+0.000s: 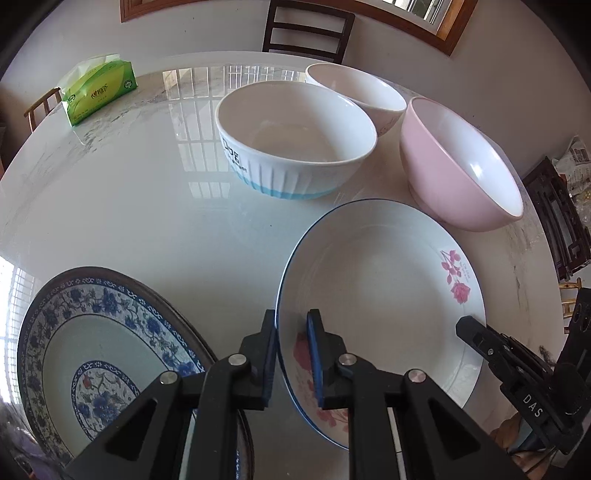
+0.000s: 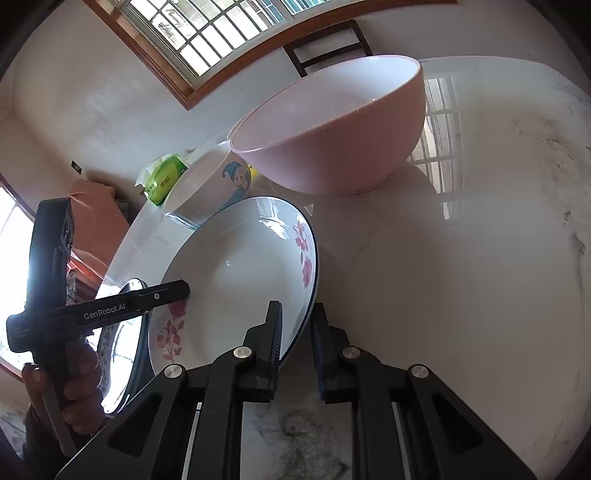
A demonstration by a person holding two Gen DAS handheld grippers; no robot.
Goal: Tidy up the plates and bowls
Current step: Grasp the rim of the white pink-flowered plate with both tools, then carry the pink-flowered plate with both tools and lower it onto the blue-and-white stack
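Marble-patterned and glossy, the round table (image 1: 122, 206) carries window reflections, with a dark chair (image 1: 308, 31) and a wood-framed window (image 2: 207, 40) behind it.

My left gripper (image 1: 291, 349) comes in low over the near edge, its two fingers set either side of the left rim of the rose plate (image 1: 380, 295): one finger outside, the blue-padded one inside the dish. The pads look closed on the rim, though I cannot see whether the outer one truly touches. My right gripper (image 2: 297, 332) straddles the opposite rim of the rose plate (image 2: 240, 280) the same way, left finger over the inside, right finger beyond the blue edge line; a small gap shows on the outer side, so I cannot tell if it is clamped. The plate sits tilted in the right view.

Just left of it lies the blue-patterned plate (image 1: 92, 354), flat on the table, partly hidden under my left gripper. Behind stand the ribbed white bowl (image 1: 295, 140) with its blue base, the pink bowl (image 1: 458, 166) to the right, and another pale bowl (image 1: 354, 92) further back, half covered by the ribbed one. A green tissue pack (image 1: 99, 90) sits at the far left edge.

Only the right view shows a cartoon figure on the ribbed bowl, and my left hand (image 2: 79, 391) wrapped round its handle. The left view alone shows the whole blue-patterned plate; from the right it is a glare-washed sliver.
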